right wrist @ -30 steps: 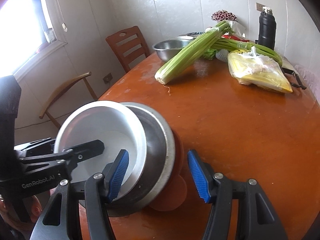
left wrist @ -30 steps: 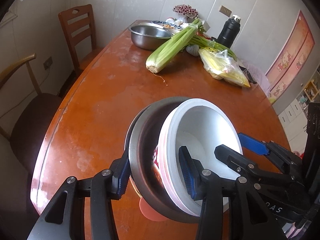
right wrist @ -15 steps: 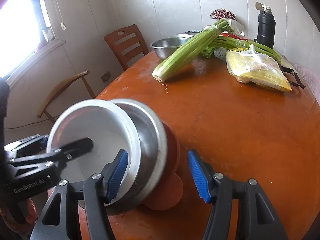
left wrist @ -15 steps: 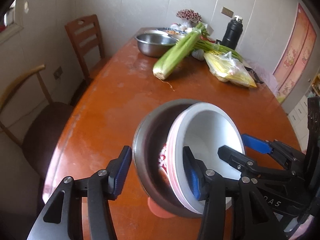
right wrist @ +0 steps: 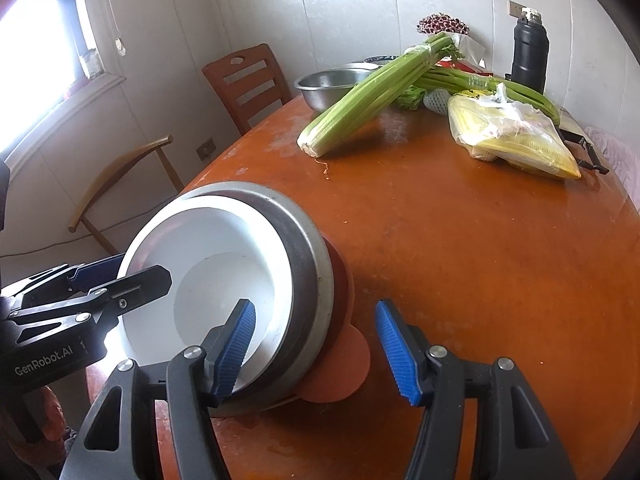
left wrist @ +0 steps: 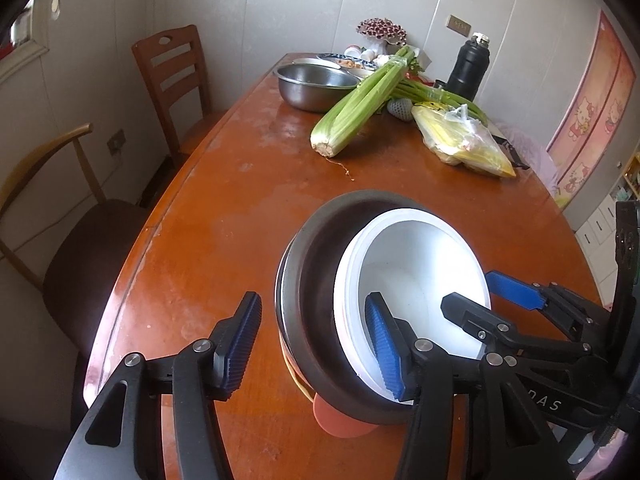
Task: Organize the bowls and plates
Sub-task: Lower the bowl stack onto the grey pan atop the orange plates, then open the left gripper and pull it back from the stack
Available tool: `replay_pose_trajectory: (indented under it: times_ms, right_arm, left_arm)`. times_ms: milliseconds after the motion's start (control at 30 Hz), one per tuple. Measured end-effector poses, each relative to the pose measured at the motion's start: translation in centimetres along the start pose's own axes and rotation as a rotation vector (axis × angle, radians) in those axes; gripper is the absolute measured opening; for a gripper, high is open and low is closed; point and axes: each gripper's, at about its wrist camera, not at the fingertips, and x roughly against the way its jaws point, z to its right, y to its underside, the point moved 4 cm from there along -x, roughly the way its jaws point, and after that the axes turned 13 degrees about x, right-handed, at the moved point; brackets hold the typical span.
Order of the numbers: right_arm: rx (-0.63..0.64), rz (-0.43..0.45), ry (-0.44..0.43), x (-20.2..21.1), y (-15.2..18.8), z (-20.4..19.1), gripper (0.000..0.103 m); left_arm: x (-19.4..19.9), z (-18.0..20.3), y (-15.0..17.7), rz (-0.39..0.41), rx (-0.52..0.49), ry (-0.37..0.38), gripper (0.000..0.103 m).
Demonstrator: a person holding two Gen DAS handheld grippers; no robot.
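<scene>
Over the table (left wrist: 224, 208), both grippers, left (left wrist: 316, 340) and right (right wrist: 316, 350), straddle the nested bowls (right wrist: 256, 280), jaws spread.

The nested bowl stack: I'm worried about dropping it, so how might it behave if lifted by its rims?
The white bowl sits loosely inside the metal bowl, so it could slide out when tilted. Both look smooth and glossy, probably slippery against the finger pads. With the orange dish beneath, the stack already leans, so it may shift or tip.

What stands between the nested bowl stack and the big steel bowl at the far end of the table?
The celery bunch leans against the steel bowl on its near side; between it and the bowl stack lies bare table.
</scene>
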Motion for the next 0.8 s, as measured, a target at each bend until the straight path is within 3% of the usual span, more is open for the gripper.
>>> replay_pose_trajectory:
  times_ms: [800]
  right_arm:
    - [0.027,0.051,0.026,1.1,-0.2,-0.3,0.062]
  left_arm:
    - [0.5,0.9,0.7,0.018,0.008,-0.011,0.056]
